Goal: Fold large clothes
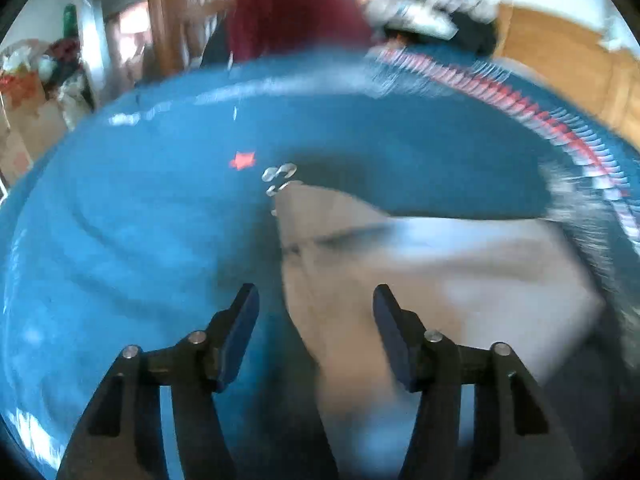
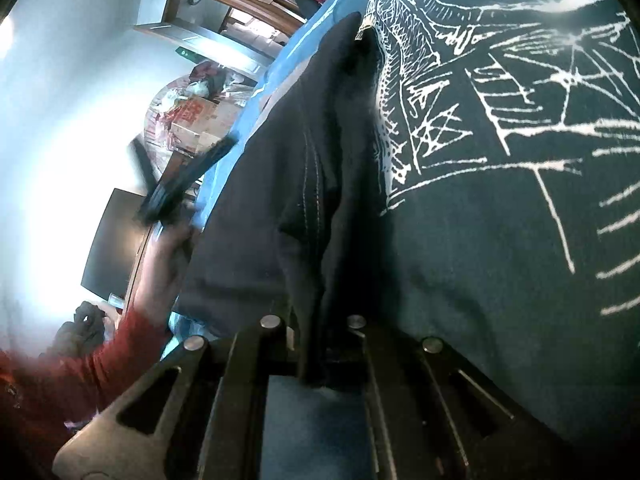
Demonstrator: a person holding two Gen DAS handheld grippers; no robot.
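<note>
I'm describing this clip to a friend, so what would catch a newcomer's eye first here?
Probably the dark garment with its white spidery line print, filling the right wrist view, a fold of it pinched in the right tongs. In the left wrist view, the open left tongs hang over a blue cloth beside pale grey fabric.

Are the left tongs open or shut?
Open. In the left wrist view the left tongs stand wide apart over the blue cloth, gripping nothing.
</note>
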